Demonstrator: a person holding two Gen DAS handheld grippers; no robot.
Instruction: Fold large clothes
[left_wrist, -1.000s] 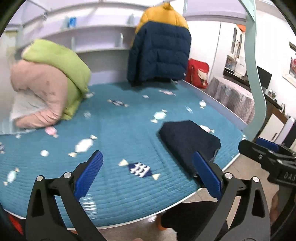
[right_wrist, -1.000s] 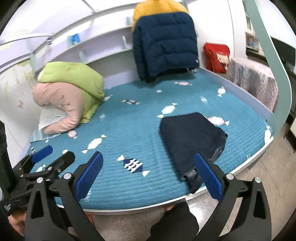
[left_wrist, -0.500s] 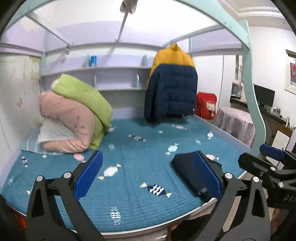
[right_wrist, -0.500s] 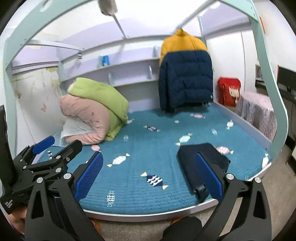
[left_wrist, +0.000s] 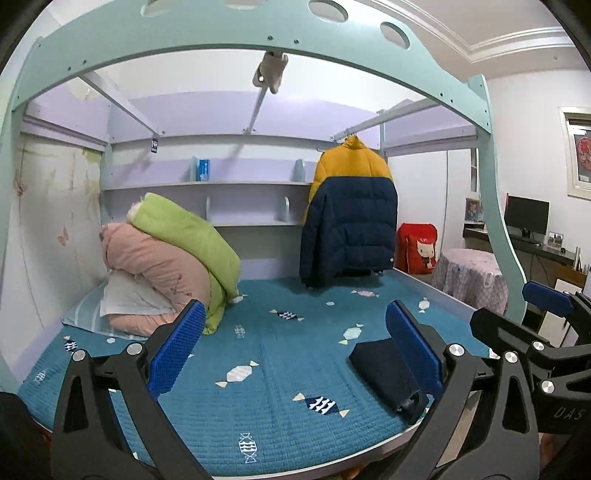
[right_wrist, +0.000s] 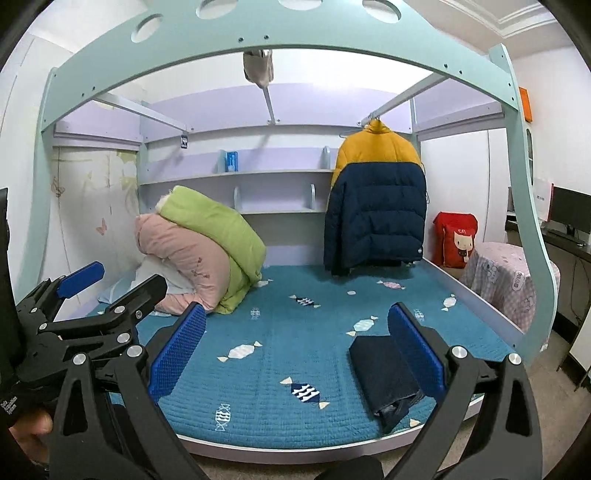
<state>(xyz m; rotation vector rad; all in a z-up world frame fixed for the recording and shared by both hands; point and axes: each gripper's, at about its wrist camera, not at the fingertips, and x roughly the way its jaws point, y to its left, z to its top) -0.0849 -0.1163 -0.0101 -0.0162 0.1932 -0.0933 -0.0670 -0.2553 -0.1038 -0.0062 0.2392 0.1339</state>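
A folded dark navy garment (left_wrist: 380, 369) lies on the teal bedspread (left_wrist: 280, 354) near the bed's front right edge; it also shows in the right wrist view (right_wrist: 380, 365). My left gripper (left_wrist: 295, 350) is open and empty, held back from the bed. My right gripper (right_wrist: 295, 350) is open and empty too, also off the bed. Each gripper shows at the edge of the other's view, the right gripper (left_wrist: 546, 332) and the left gripper (right_wrist: 81, 295). A yellow and navy puffer jacket (left_wrist: 349, 218) hangs at the back of the bed.
Rolled pink and green quilts (left_wrist: 173, 266) and a pillow sit at the bed's back left. A mint bunk frame (left_wrist: 495, 206) arches overhead. A red bag (left_wrist: 417, 247), a cloth-covered stool (left_wrist: 469, 277) and a desk with a monitor (left_wrist: 526, 218) stand on the right.
Both grippers have pulled back and tilted up from the bed. The folded garment now looks smaller and lower, and the bunk arch has come into view. Both grippers stay open.
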